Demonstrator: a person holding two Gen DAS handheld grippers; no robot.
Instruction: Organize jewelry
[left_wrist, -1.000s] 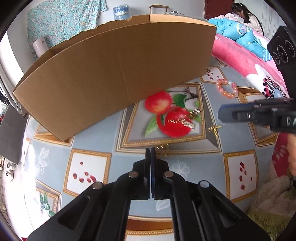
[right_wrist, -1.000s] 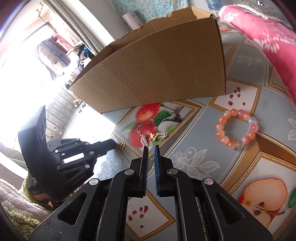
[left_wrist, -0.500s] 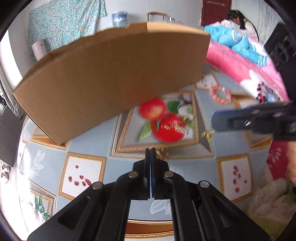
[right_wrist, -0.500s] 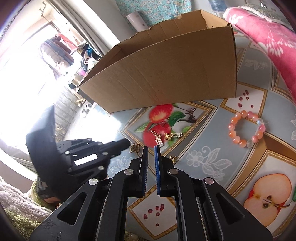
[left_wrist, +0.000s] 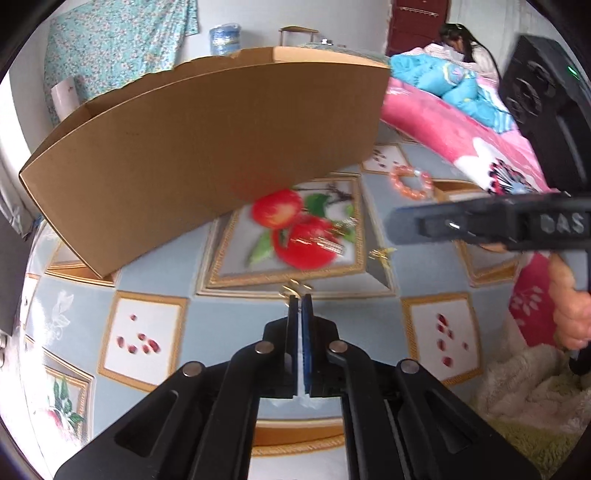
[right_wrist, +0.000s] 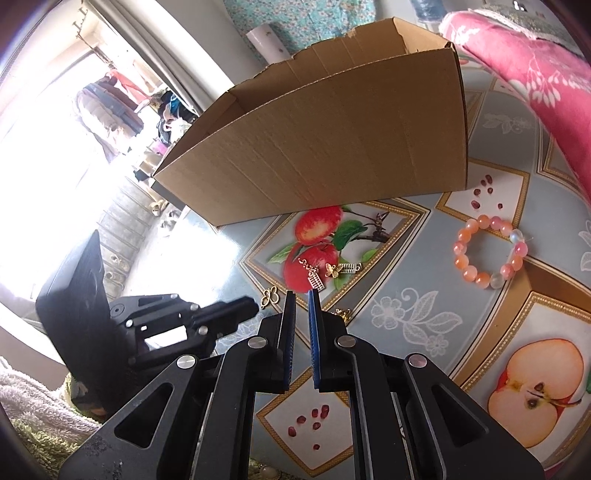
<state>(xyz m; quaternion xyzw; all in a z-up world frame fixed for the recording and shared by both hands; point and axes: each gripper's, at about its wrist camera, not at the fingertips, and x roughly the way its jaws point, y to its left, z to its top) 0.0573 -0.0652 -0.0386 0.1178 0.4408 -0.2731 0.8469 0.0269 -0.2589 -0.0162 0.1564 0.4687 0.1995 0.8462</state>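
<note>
Right wrist | right tongs (right_wrist: 302, 295) narrowly parted, empty; left tongs (left_wrist: 300, 298) closed, empty | box (right_wrist: 332, 147) ahead

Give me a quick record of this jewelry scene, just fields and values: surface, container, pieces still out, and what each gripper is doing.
surface: fruit-print tablecloth
container: open cardboard box, standing behind the jewelry
beaded bracelet: pink-orange bracelet, loose on the cloth, right of the box
gold pieces: butterfly chain on the printed apple; gold charm nearby
left gripper: jaws shut, tips at a small gold piece; whether it is gripped cannot be told
right gripper: jaws slightly apart, nothing between them
</note>
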